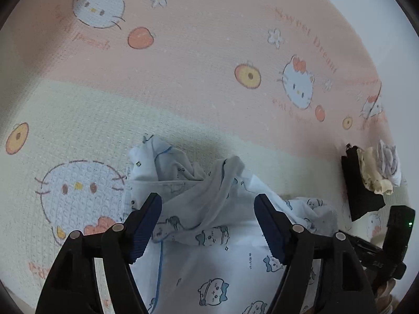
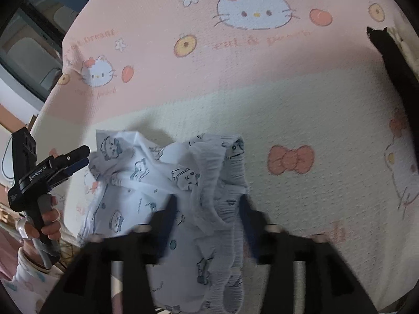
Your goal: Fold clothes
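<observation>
**Ana:** Garment (image 1: 209, 235) first: a pale blue-white cotton piece printed with little cartoon animals, lying crumpled on the pink and cream cartoon-cat bed cover (image 1: 209, 65), right under both tools. It is bunched, with a grey ribbed edge (image 1: 225, 183) rolled across the top.

**Ben:** And the left hand-held gripper (image 1: 208, 225)?

**Ana:** Its blue-padded fingers (image 1: 145, 225) stand spread, one on each side of the rumpled fold, pressing on nothing. The right hand-held gripper (image 2: 207, 222) is blurred in its own view, but its jaws also stand apart, straddling the gathered cloth, and I see no pinch there.

**Ben:** So nothing is held. How would you go on?

**Ana:** I judge the cloth needs flattening before any fold. Each tool should pick a single layer at an outer edge or corner, not the heap in the middle, then the two should draw apart to spread it smooth on the bed.

**Ben:** Pose?

**Ana:** Both point steeply down at the cloth from the near side. In the right view the left tool sits off to the side, gripped by a hand (image 2: 48, 222) in a patterned sleeve. A folded dark pile (image 1: 366, 183) of clothes lies well apart on the bed.
</observation>
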Available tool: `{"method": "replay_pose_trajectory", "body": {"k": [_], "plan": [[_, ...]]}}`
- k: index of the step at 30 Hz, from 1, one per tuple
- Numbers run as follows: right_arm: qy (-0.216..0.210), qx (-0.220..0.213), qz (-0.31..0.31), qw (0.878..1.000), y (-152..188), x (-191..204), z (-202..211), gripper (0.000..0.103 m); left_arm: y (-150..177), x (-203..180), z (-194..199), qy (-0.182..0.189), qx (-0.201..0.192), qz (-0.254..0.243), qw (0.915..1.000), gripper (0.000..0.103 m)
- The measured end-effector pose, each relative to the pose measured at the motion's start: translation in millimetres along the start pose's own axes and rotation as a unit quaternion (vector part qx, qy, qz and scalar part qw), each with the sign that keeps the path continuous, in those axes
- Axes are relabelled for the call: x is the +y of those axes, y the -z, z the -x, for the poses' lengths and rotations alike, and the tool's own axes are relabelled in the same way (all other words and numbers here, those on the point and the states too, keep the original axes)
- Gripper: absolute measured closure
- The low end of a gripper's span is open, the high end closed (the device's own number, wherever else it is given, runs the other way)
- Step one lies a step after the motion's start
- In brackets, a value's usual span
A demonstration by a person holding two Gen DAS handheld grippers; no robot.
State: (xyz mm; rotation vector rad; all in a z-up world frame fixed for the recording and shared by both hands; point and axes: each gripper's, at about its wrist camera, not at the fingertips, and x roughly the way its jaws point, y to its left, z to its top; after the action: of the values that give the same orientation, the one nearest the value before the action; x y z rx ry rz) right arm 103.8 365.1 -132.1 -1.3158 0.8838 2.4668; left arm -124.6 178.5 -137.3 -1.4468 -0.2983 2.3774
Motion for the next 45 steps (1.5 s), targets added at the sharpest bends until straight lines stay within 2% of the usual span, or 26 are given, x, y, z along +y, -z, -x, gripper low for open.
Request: {"method": "replay_pose_trajectory", "body": {"k": [4,12,17,23,24,25,26,28,30,32,35,41,45], "plan": [[-0.001,-0.009,-0.011,1.0,-8,-6,2,0.05,-7,-10,-12,-0.01,0.009,-0.024,0.9996,0.032],[-0.012,0.008,-0.046,0.999,-25,-13,-17,0.05,-18,-27,-31,-0.044,0.011,-0.076,0.9961,0.032],[-0.022,0.015,-0.055,0.998,-35,-12,-28,0.05,-21,-27,-43,-0.032,0.032,-0.082,0.9956,0.032],[-0.024,0.011,-0.044,0.999,-42,-7,-37,0.05,-18,-34,-51,-0.038,0.023,-0.105,0.9934,0.033],[-0.021,0.009,-0.044,0.999,-43,-7,-38,0.051,-18,-35,-51,-0.036,0.02,-0.111,0.9929,0.035],[-0.022,0.01,-0.043,0.999,-44,-6,-42,0.055,-18,-37,-52,-0.035,0.017,-0.117,0.9924,0.044],[-0.024,0.013,-0.042,0.999,-46,-6,-45,0.066,-18,-38,-53,-0.037,0.014,-0.122,0.9918,0.061],[-0.02,0.018,-0.039,0.999,-47,-5,-50,0.076,-17,-39,-57,-0.04,0.018,-0.127,0.9909,0.079],[-0.017,0.021,-0.029,0.999,-47,-1,-51,0.091,-15,-37,-56,-0.038,0.023,-0.122,0.9916,0.085],[-0.014,0.019,-0.014,1.0,-44,3,-50,0.093,-12,-34,-52,-0.033,0.022,-0.113,0.9928,0.092],[-0.02,0.013,0.0,1.0,-39,10,-42,0.094,-6,-33,-36,-0.015,0.011,-0.1,0.9948,0.094],[-0.033,0.012,0.013,0.999,-26,19,-28,0.094,9,-34,-15,-0.008,0.006,-0.097,0.9952,0.094],[-0.041,0.01,0.009,0.999,-15,20,-16,0.094,24,-26,-3,0.0,0.008,-0.072,0.9974,0.094]]}}
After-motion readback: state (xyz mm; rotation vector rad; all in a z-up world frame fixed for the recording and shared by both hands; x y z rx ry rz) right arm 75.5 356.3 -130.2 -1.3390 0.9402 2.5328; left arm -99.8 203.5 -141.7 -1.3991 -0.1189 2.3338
